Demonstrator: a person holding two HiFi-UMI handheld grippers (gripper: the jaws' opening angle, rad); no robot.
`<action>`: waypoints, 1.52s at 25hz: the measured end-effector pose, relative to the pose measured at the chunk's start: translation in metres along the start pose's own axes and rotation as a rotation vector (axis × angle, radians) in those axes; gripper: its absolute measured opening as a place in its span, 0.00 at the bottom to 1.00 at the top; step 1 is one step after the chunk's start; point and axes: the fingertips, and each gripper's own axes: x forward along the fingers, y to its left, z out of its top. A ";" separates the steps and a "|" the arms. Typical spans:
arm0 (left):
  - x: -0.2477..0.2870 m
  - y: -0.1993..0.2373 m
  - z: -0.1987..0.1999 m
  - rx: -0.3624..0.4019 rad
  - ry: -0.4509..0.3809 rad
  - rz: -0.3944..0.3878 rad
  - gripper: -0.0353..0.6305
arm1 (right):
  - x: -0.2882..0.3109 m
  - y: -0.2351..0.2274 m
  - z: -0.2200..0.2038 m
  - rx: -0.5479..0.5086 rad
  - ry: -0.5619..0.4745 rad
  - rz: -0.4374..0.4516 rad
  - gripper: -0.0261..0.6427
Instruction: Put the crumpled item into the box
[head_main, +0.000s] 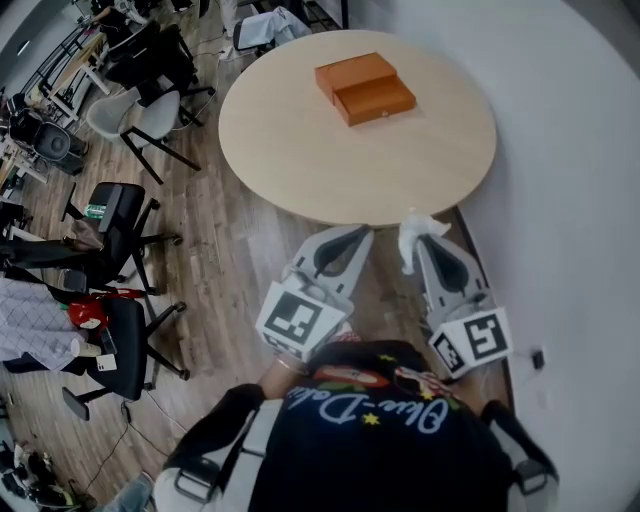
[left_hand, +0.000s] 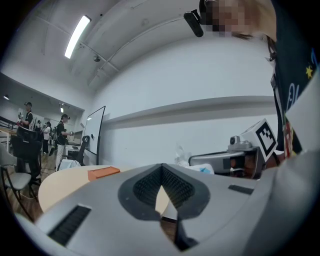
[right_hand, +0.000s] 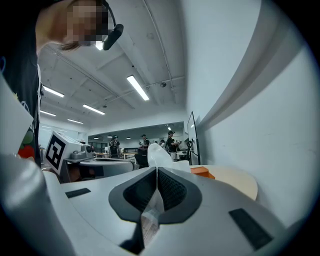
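White and crinkled, the crumpled item (head_main: 410, 238) is pinched in the right tool (head_main: 422, 240), its jaws closed on a thin tail of it while the bulk sticks up past the tips, held in the air just short of the near edge of the round table (head_main: 300, 170). The left tool (head_main: 358, 233) hangs beside it with its jaws together on nothing. The orange box (head_main: 365, 88) sits well apart, on the table's far side. To do the carry well, I would keep the pinch firm, reach across level, and release only once the item is over the box's opening. From here the box reads as two orange pieces side by side; which is the open part, and whether either is a lid, is too far off to make out, as is whether the item is paper or film.
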 end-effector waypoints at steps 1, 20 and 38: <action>0.000 0.005 0.000 0.000 -0.002 0.002 0.04 | 0.004 0.000 0.000 -0.002 0.001 0.001 0.05; 0.026 0.052 -0.009 -0.021 0.028 0.003 0.04 | 0.055 -0.020 -0.006 0.028 0.016 -0.008 0.05; 0.112 0.098 -0.002 -0.067 0.035 0.149 0.04 | 0.125 -0.109 0.002 0.030 0.036 0.130 0.05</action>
